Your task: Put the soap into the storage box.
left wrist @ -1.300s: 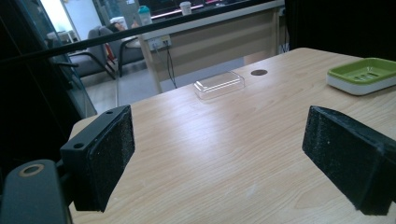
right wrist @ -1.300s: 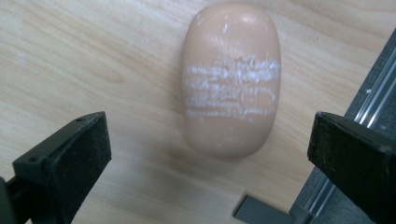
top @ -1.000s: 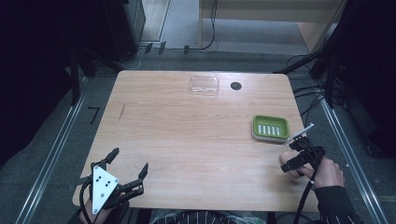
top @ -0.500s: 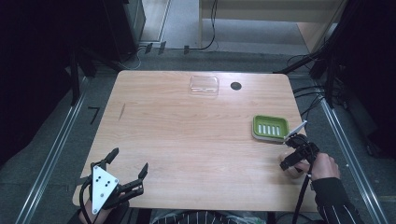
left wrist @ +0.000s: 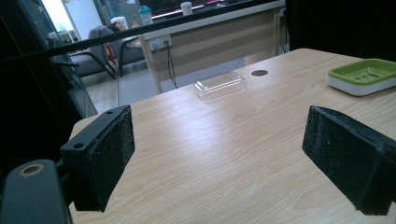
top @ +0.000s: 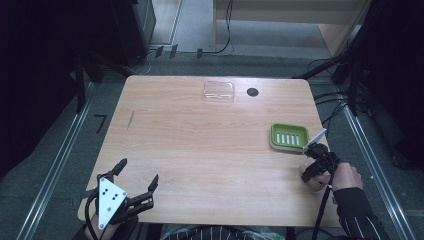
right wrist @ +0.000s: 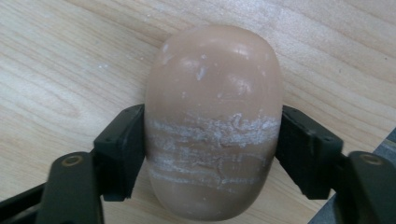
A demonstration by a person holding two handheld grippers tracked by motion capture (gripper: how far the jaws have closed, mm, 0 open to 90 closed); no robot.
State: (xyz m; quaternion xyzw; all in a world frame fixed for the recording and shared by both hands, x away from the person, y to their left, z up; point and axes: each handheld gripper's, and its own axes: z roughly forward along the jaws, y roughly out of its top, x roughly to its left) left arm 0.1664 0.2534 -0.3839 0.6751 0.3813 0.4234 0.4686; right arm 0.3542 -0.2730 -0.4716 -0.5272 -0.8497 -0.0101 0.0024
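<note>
My left gripper (top: 137,186) hangs at the near left corner of the wooden table (top: 200,150), well apart from the green soap dish (top: 289,136), its jaws spread wide with nothing between them. My right gripper (right wrist: 212,149), just on the near side of that dish by the table's right edge, has its jaws pressed against both flanks of a tan bar of soap (right wrist: 214,119) streaked with white scuffs. Far beyond the dish lie a clear plastic lid (top: 219,91) and a dark round hole (top: 252,92); beyond the table are grey floor and trailing cables.

Wide-apart jaws over bare table (left wrist: 196,154), green dish (left wrist: 362,76) beyond.
</note>
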